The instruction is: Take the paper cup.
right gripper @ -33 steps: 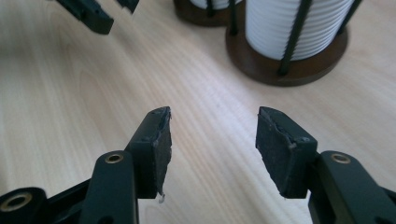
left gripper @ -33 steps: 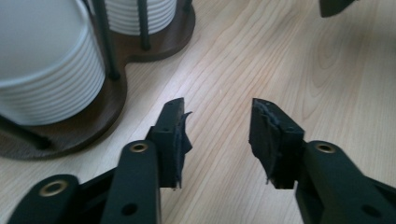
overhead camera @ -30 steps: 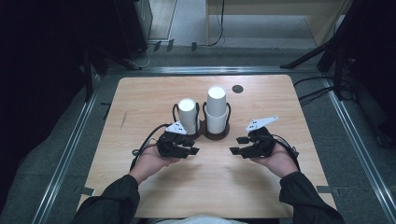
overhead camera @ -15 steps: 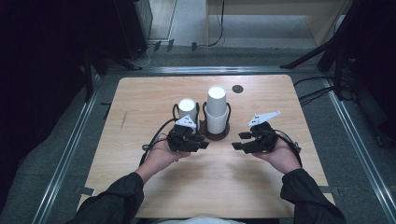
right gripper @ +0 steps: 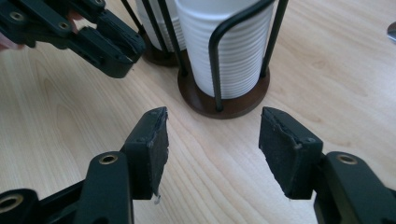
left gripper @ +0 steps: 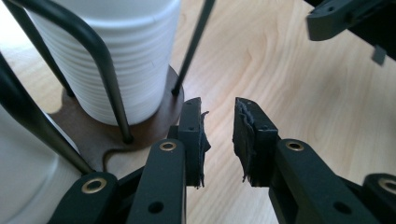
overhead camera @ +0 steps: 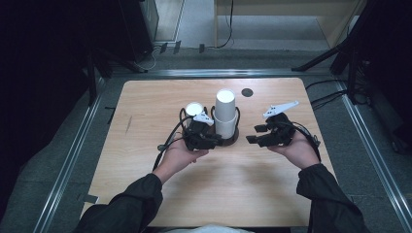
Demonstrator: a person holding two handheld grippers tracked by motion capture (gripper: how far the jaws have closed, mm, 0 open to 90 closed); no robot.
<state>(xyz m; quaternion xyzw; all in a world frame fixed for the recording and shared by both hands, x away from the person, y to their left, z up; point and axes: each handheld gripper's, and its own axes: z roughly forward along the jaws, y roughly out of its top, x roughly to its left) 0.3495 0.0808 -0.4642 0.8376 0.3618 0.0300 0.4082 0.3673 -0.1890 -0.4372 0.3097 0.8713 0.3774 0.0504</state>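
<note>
A black wire cup holder on a brown base (overhead camera: pixel 234 140) stands mid-table with two stacks of white ribbed cups: a tall stack (overhead camera: pixel 226 114) and a shorter one (overhead camera: pixel 194 108). My left gripper (overhead camera: pixel 219 141) lies at the holder's near side, pointing at the base. Its jaws (left gripper: pixel 219 109) have just been closing to a narrow gap with nothing between them, next to the tall stack (left gripper: pixel 116 56). My right gripper (overhead camera: pixel 255 133) hovers right of the holder. Its jaws (right gripper: pixel 212 116) have just been opening, empty, and face the tall stack (right gripper: pixel 229 46).
A small black disc (overhead camera: pixel 247 92) lies on the wooden table (overhead camera: pixel 145 107) behind the holder. The left gripper (right gripper: pixel 107 42) crosses the top left of the right gripper view. Metal rails and dark floor surround the table.
The left hand moved forward and right, up to the holder's base. The right hand rose and shifted slightly away from the person.
</note>
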